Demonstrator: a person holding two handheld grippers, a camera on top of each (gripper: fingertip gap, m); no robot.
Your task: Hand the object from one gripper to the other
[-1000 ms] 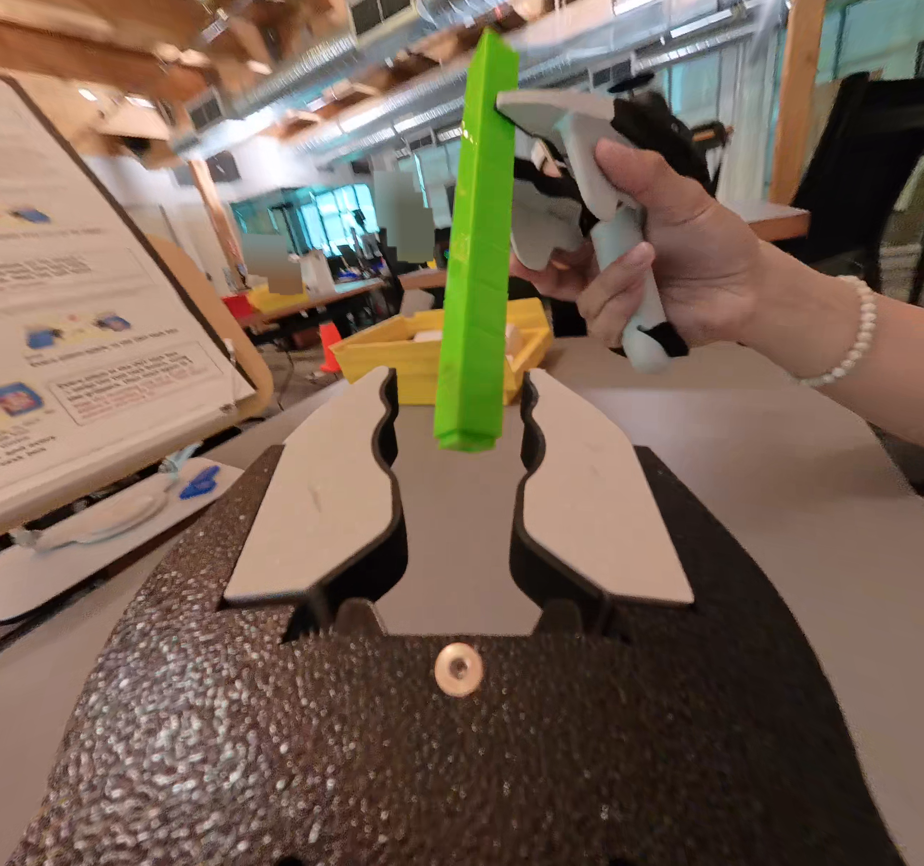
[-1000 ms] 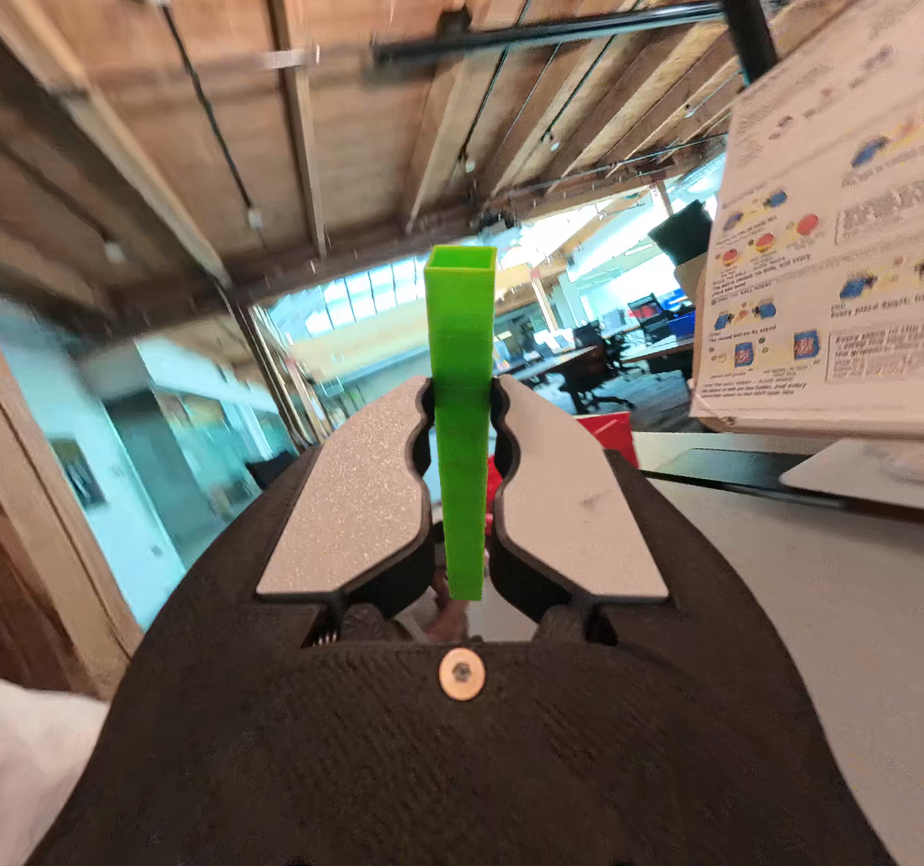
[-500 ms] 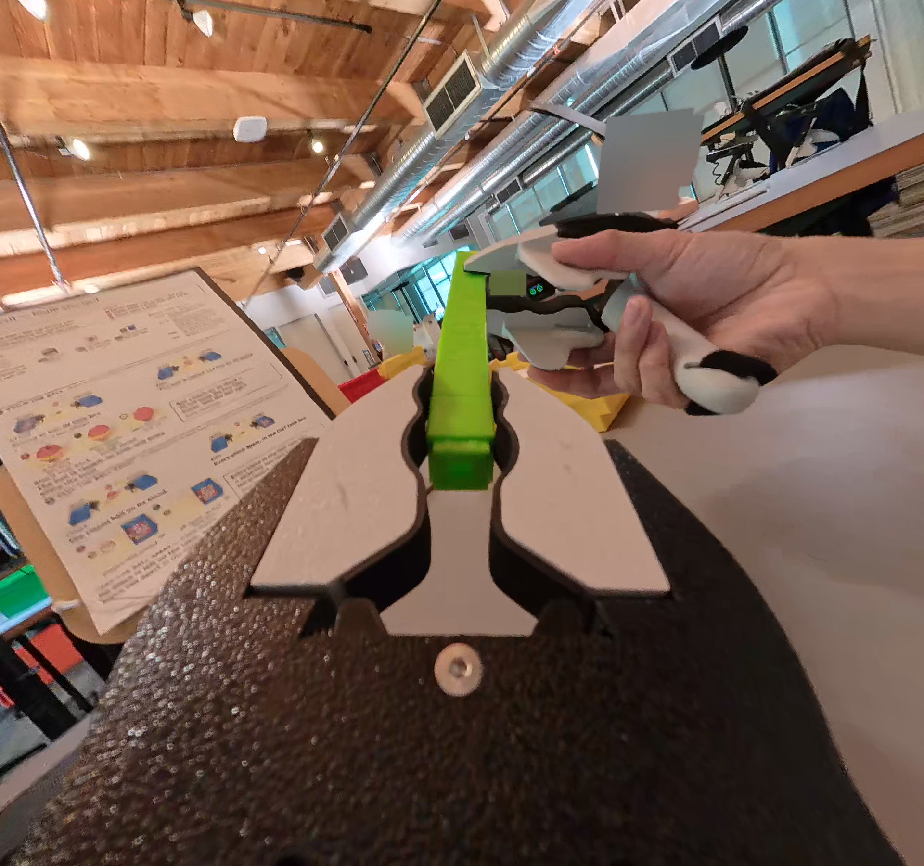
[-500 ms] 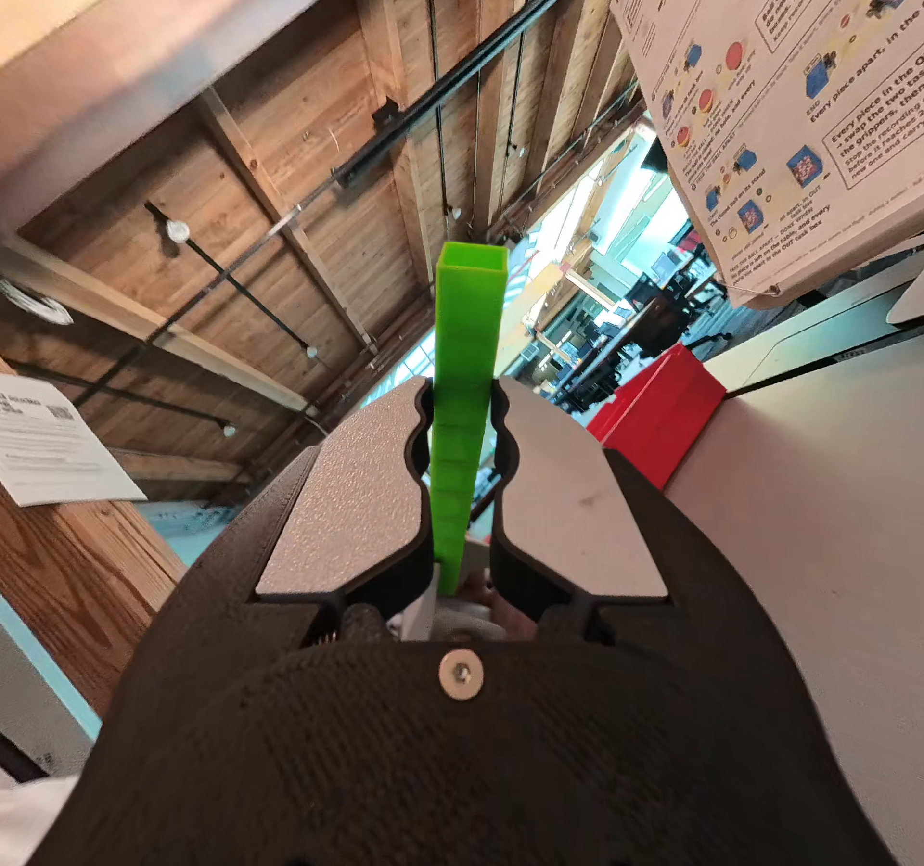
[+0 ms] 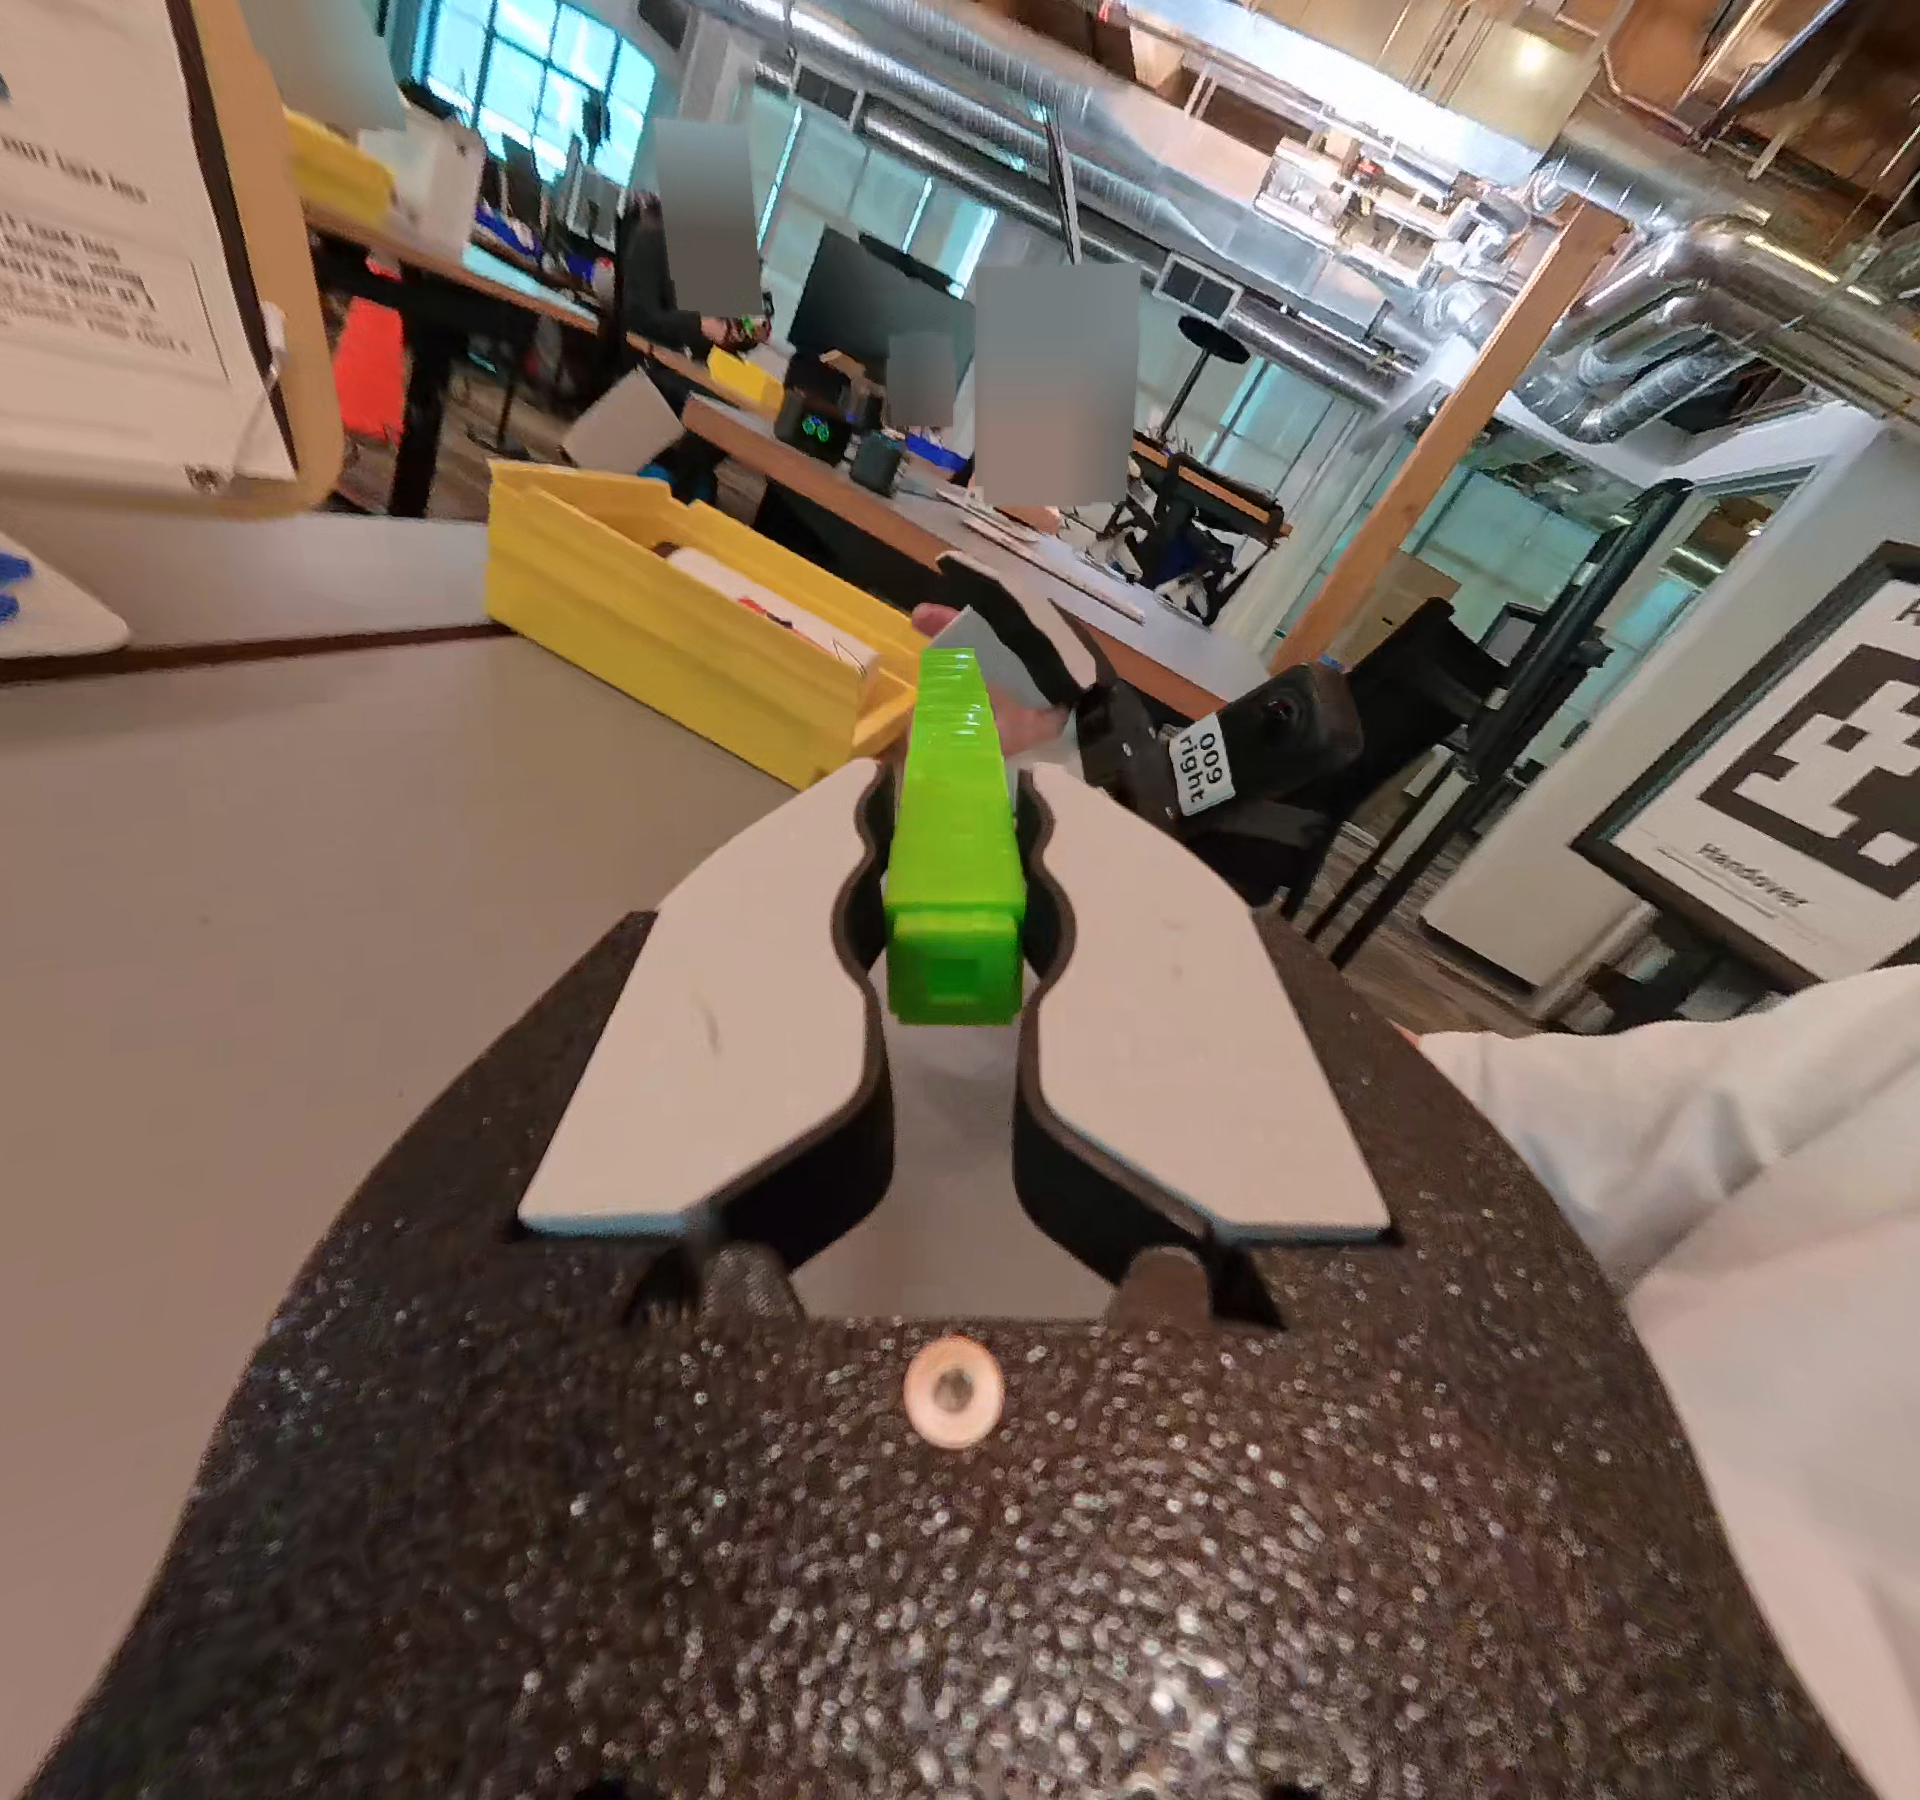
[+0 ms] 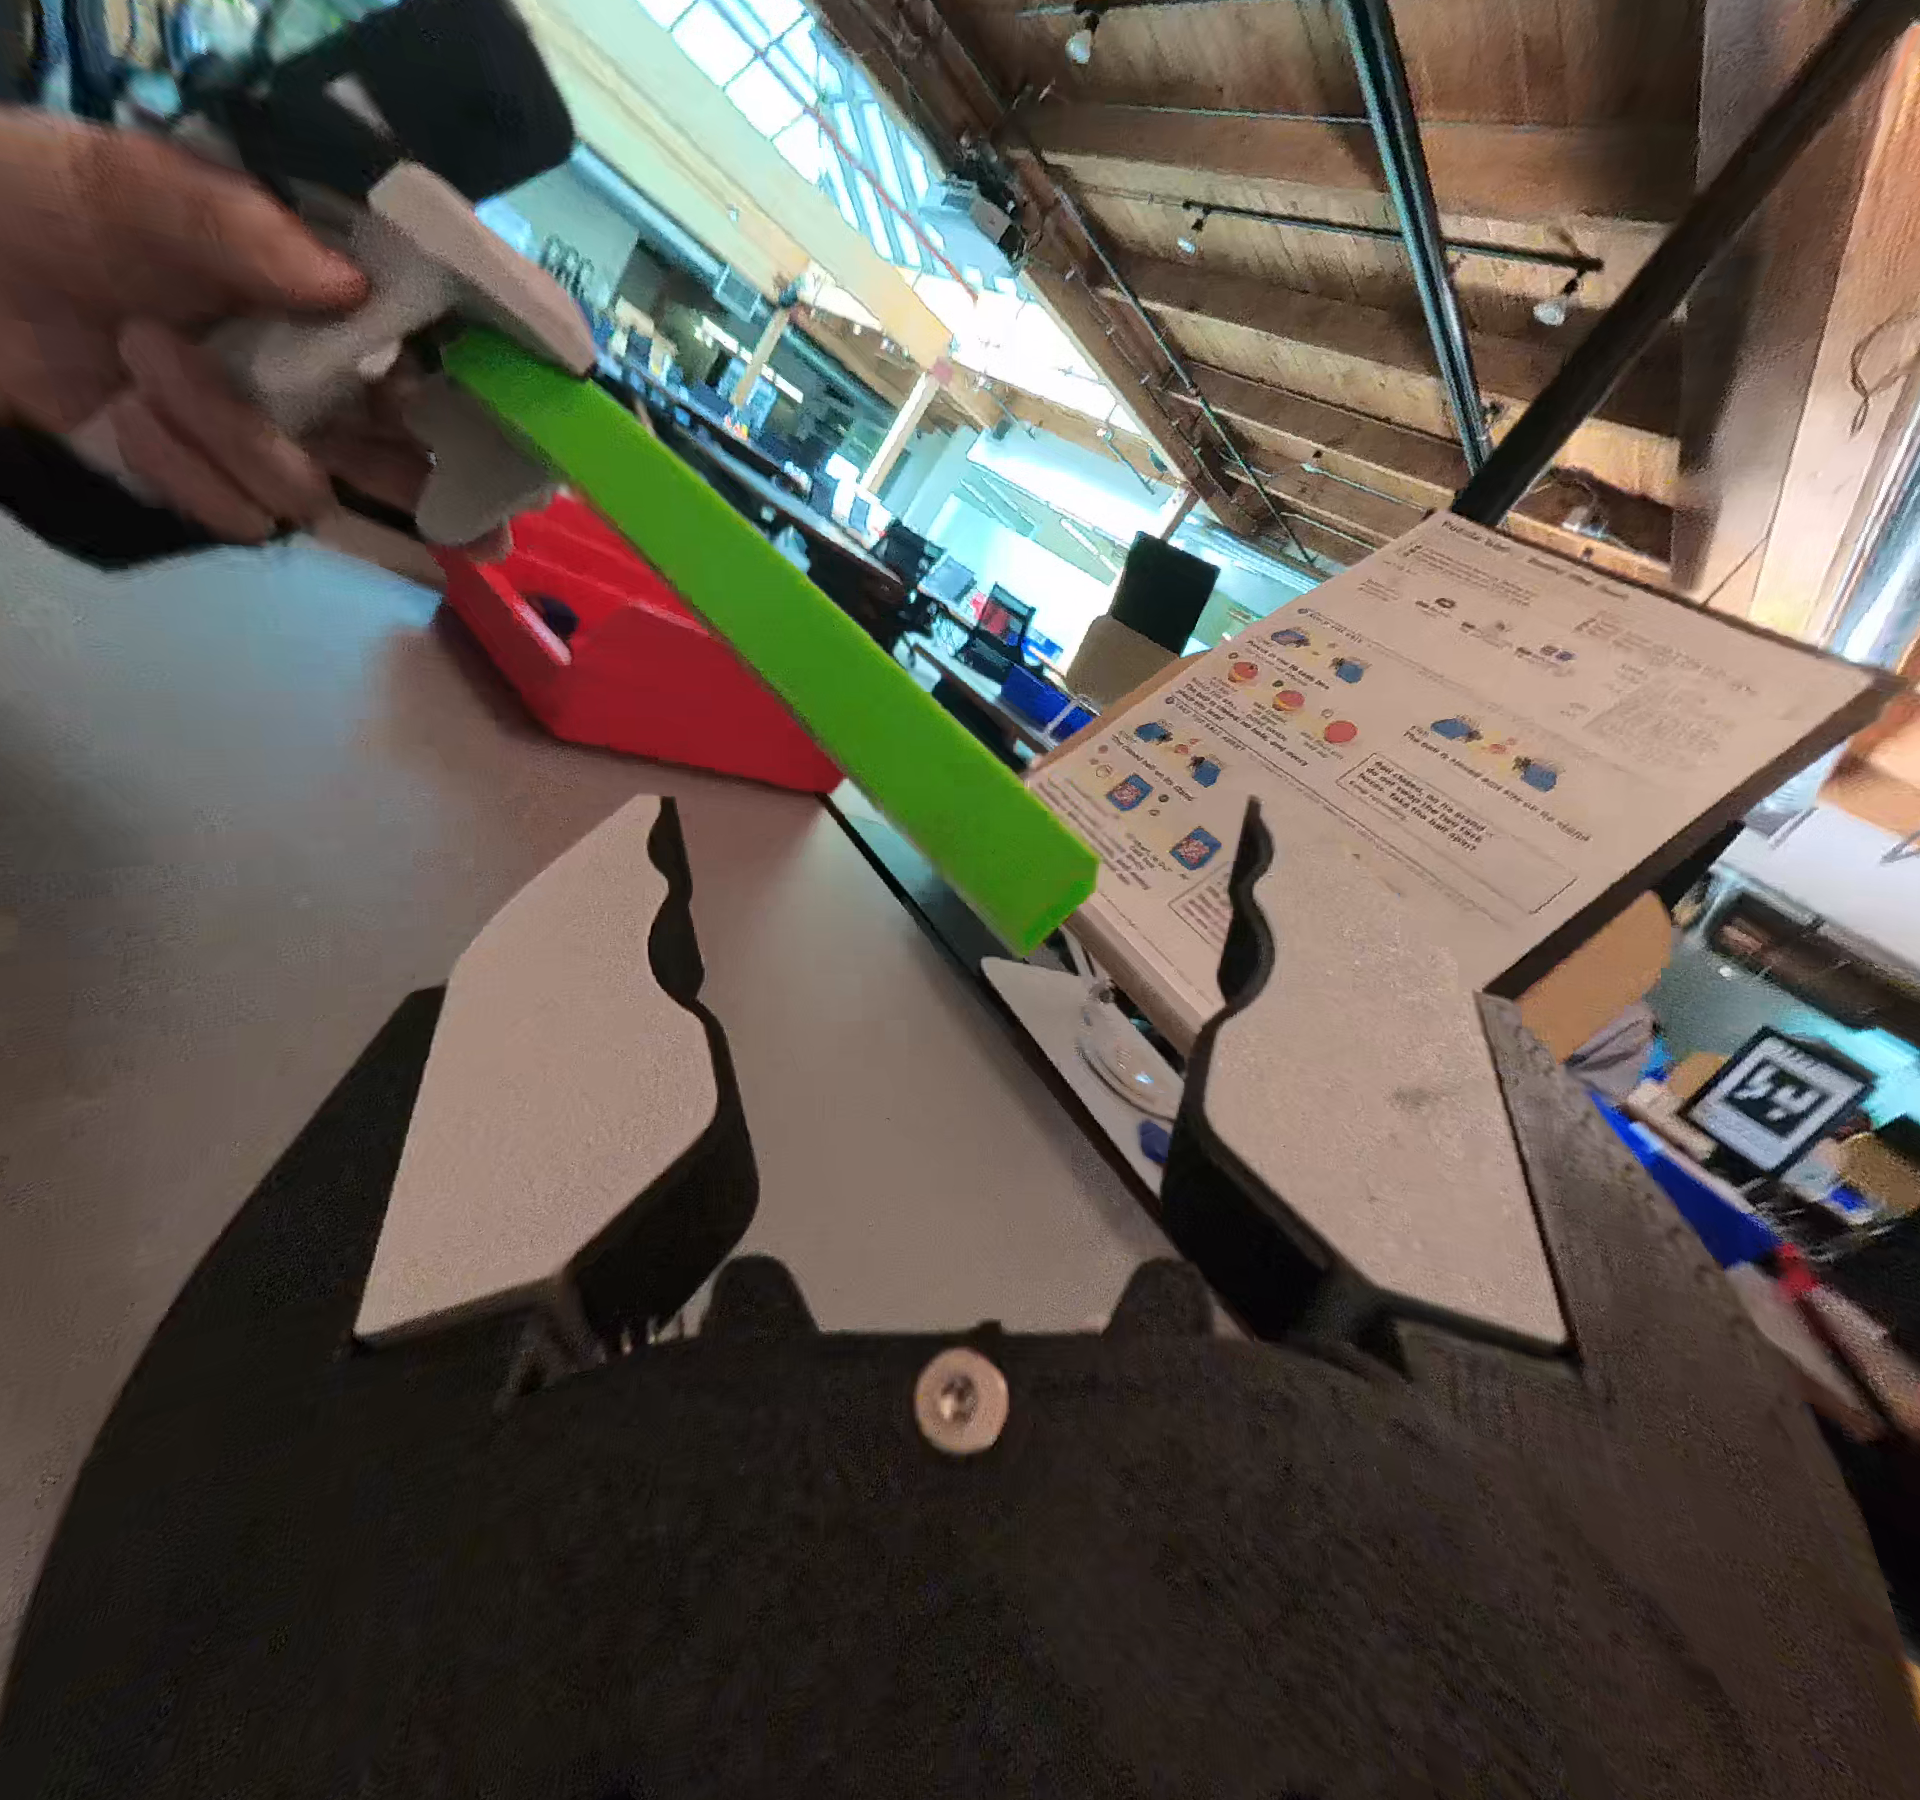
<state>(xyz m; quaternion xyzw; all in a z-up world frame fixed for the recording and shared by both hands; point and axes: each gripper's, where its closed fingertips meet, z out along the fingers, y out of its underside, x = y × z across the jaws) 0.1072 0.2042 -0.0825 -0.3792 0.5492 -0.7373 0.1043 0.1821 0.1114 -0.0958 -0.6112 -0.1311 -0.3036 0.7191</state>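
A long bright green square bar [image 5: 951, 857] sits between the pads of my left gripper [image 5: 951, 784], which is shut on it near one end. The bar points away from the camera. In the right wrist view the same bar [image 6: 790, 649] runs from the left gripper [image 6: 468, 379] at the upper left down to a free end above my right gripper [image 6: 956, 836]. My right gripper is wide open, holds nothing, and its fingers [image 6: 582, 1023] do not touch the bar. It also shows open beyond the bar's far end in the left wrist view [image 5: 1023, 670].
A yellow bin [image 5: 665, 607] stands on the grey table [image 5: 260, 867] behind the bar. A red bin [image 6: 634, 670] stands on the table's other side. An instruction board [image 6: 1455, 711] leans nearby. A framed marker poster [image 5: 1818, 763] stands at the right, and a white sleeve [image 5: 1714, 1179] is close.
My left gripper shut on the green bar's lower end. My right gripper then opened, let go of the bar and drew back; the bar is now in the left grasp alone.
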